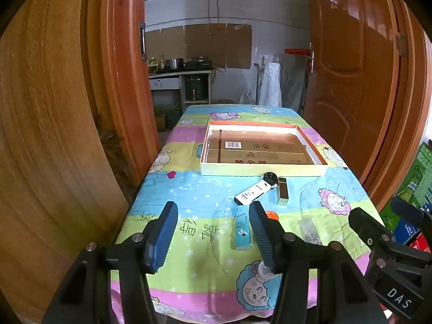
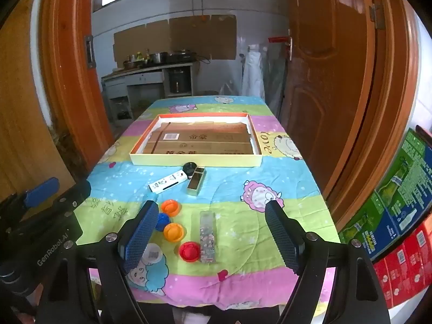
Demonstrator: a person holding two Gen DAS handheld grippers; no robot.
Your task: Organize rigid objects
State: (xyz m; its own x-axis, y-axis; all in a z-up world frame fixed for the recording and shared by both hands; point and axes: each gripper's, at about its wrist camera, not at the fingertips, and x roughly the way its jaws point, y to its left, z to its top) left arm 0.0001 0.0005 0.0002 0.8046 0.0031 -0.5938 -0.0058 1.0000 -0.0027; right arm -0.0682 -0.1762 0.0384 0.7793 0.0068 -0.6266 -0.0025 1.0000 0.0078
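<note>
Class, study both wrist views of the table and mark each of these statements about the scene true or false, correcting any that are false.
1. The shallow box holds no loose items. True.
2. The red cap lies inside the box. False: it lies on the tablecloth, near the table's front edge.
3. Both grippers are open and hold nothing. True: the left gripper and right gripper have their jaws apart.
4. The black round lid lies between the box and the white stick-shaped pack. True.
5. There are three orange caps. False: two, and, plus a blue cap.
</note>
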